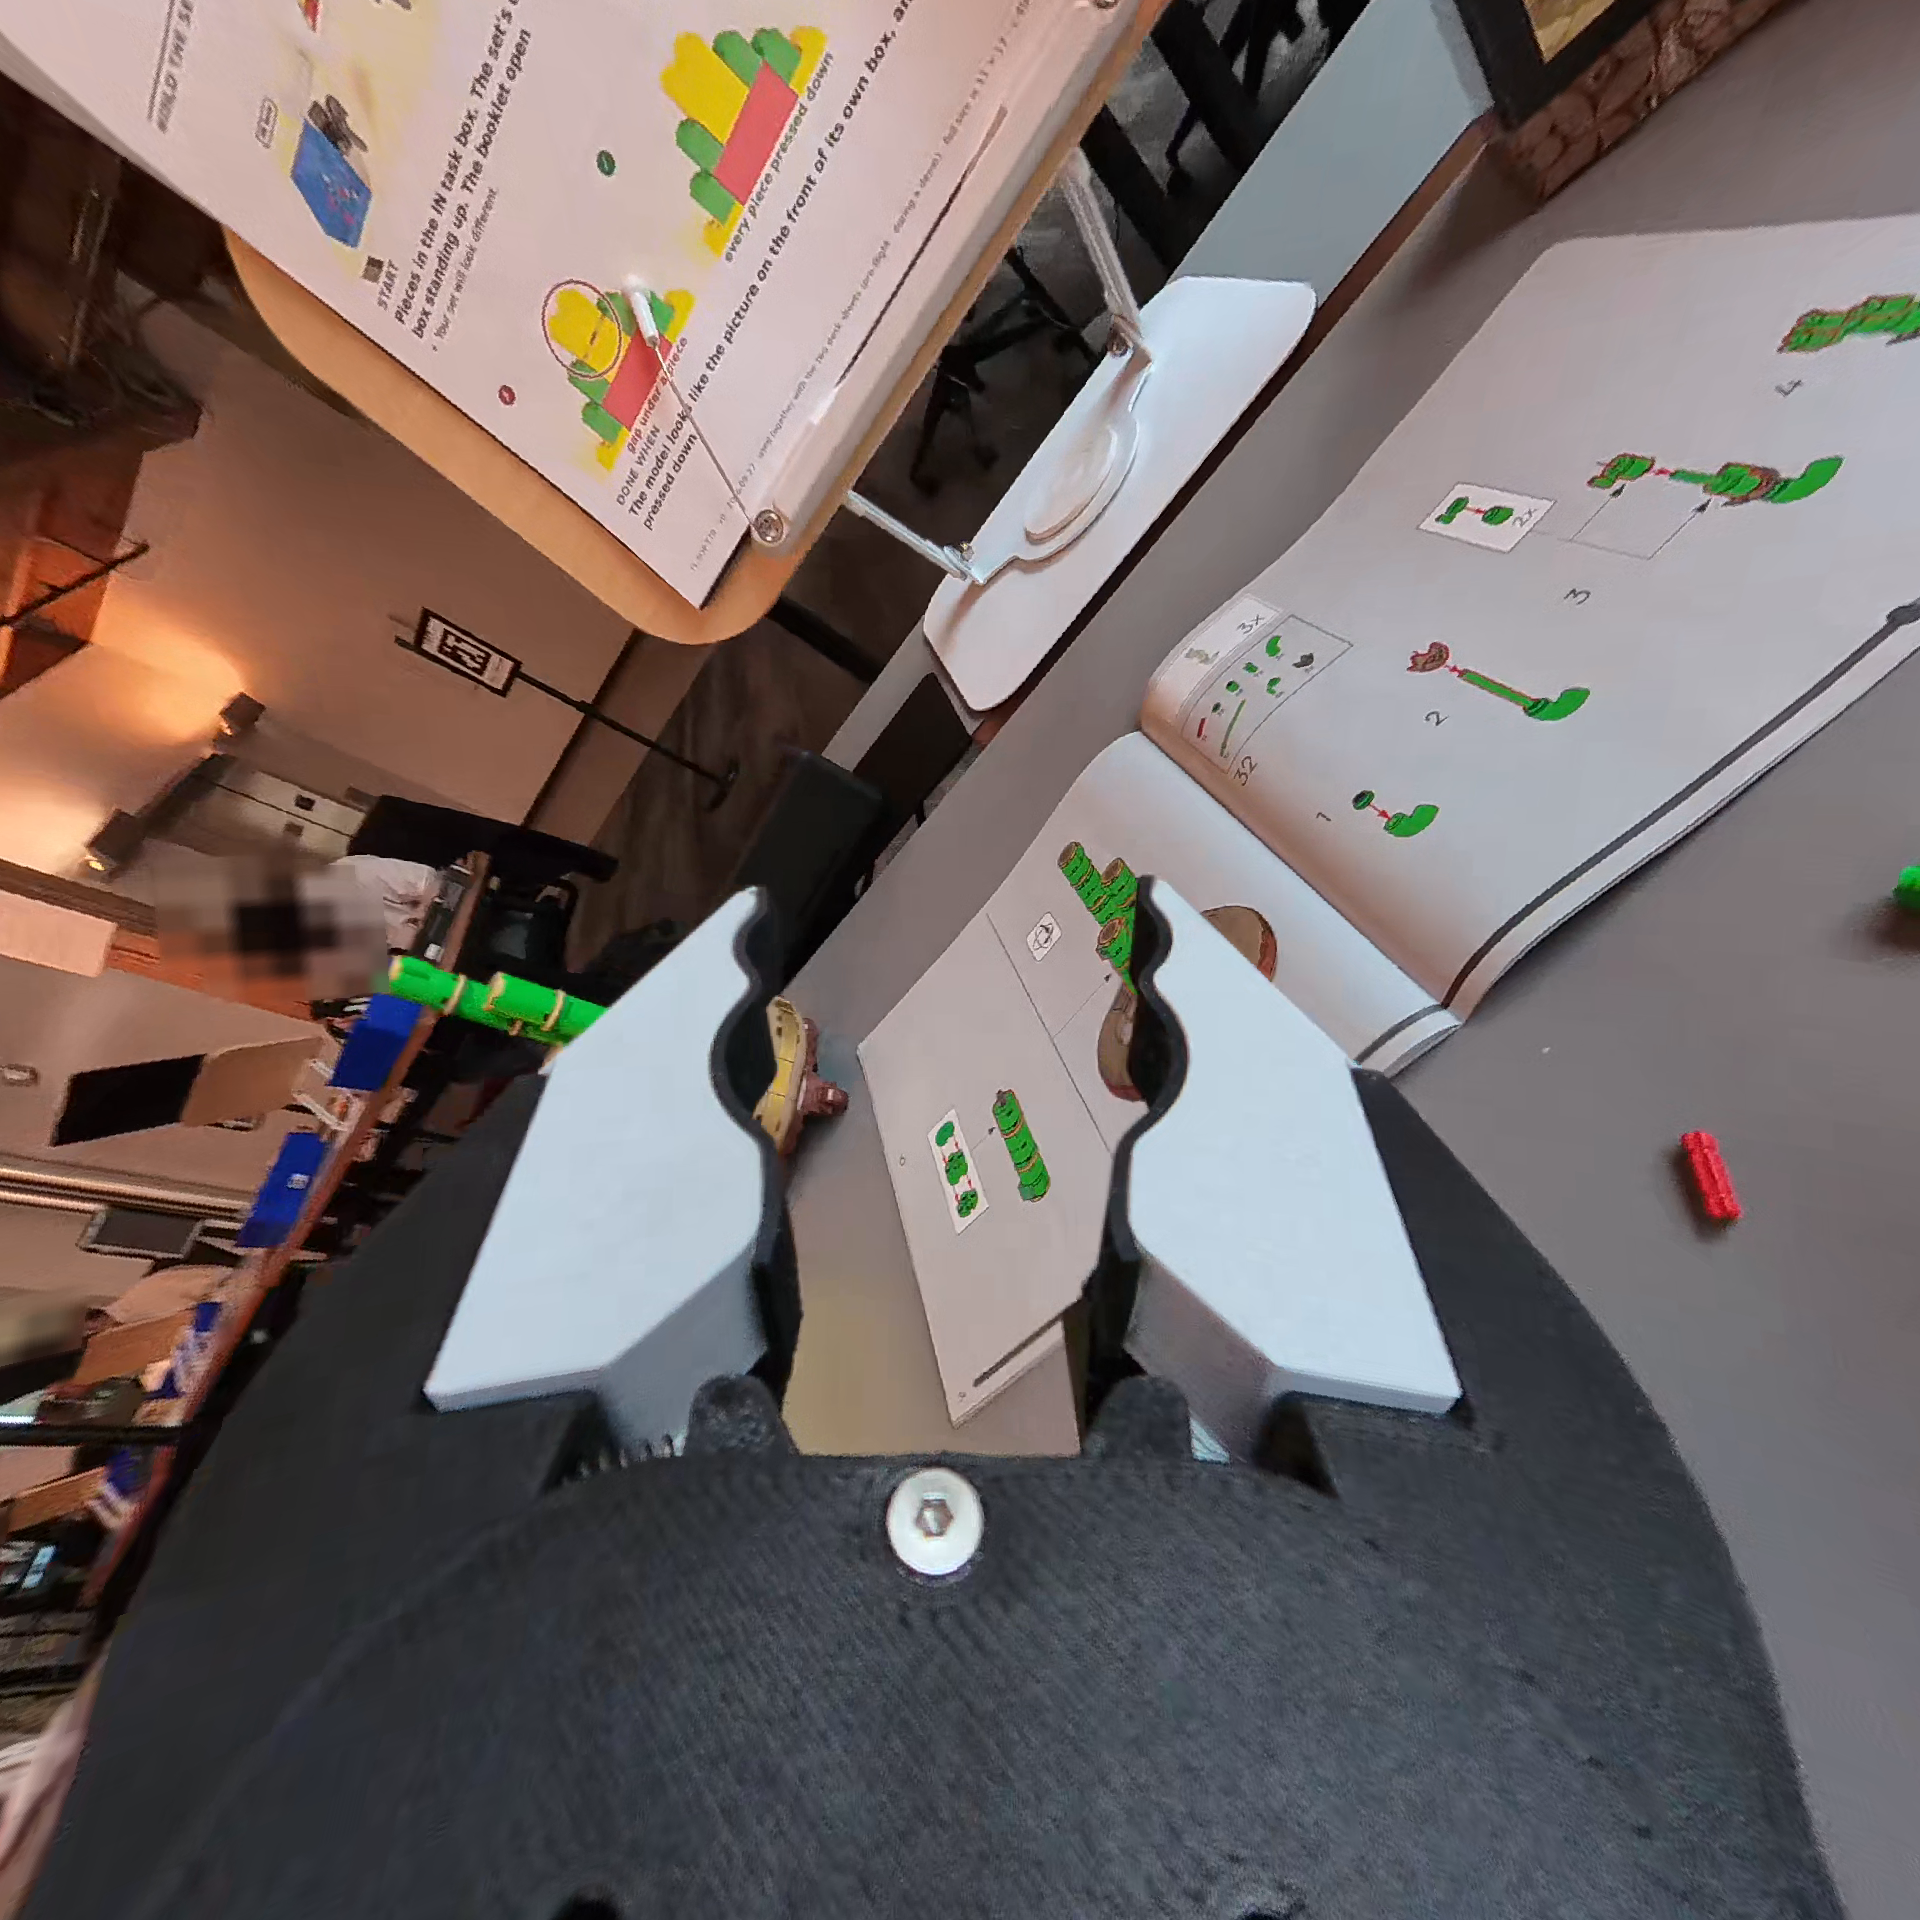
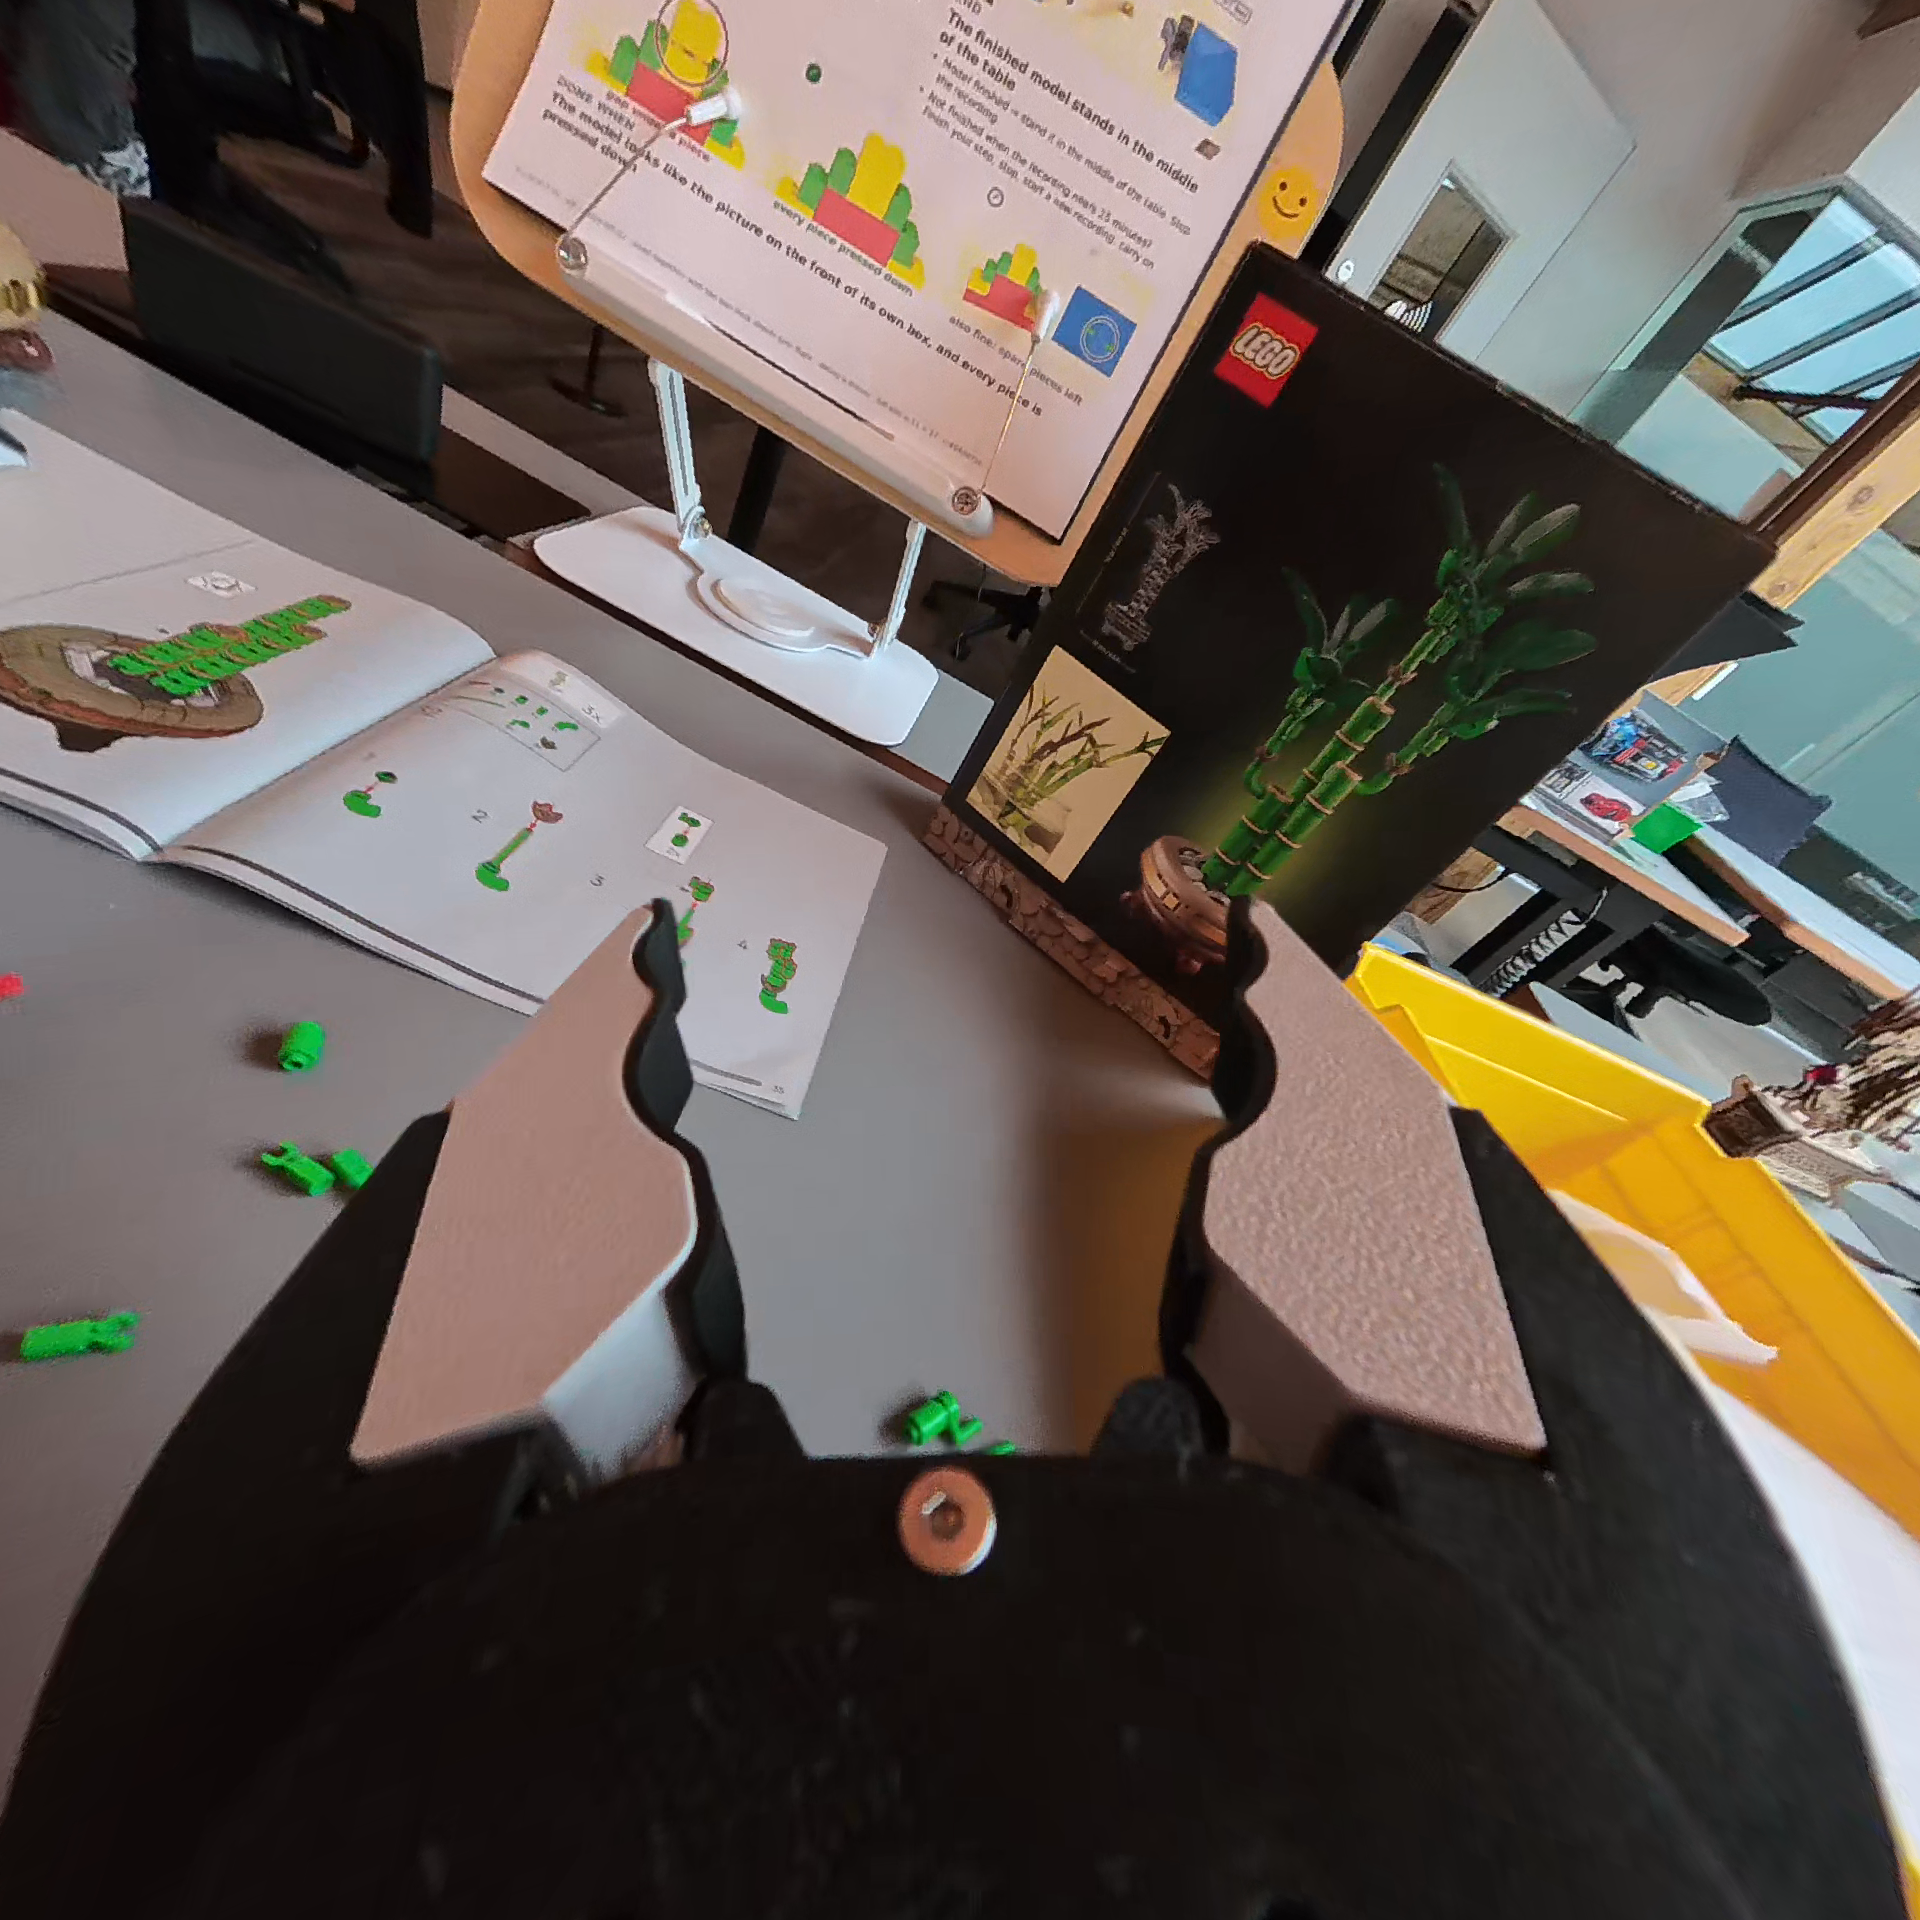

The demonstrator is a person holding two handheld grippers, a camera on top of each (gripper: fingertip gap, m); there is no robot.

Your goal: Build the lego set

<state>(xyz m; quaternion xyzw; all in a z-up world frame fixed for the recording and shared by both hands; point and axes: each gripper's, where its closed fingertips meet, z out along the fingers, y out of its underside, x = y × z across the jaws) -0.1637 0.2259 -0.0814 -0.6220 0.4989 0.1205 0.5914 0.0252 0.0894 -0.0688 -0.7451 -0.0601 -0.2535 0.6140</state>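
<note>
My left gripper (image 1: 951,899) is open and empty, tilted over the grey table (image 1: 1662,1455). Just past its left finger stands the partly built model: a brown and tan pot base (image 1: 798,1075), half hidden by that finger, with a green bamboo stalk (image 1: 499,1003) rising from it. The open instruction booklet (image 1: 1507,675) lies beyond the fingers. My right gripper (image 2: 951,914) is open and empty above the table (image 2: 935,1195). Loose green pieces (image 2: 301,1044) (image 2: 312,1169) (image 2: 78,1335) lie to its left, and one (image 2: 940,1418) lies between its fingers.
A red piece (image 1: 1709,1174) and a green piece (image 1: 1907,888) lie right of the left gripper. The set's dark box (image 2: 1351,623) stands upright ahead of the right gripper, with a yellow bin (image 2: 1621,1174) to its right. A white stand (image 2: 748,623) holds an instruction sheet (image 2: 883,208). The green bamboo stalk (image 1: 499,1003) is closer to my left gripper, around 25 cm from its tips; the right tips are 45 cm off.
</note>
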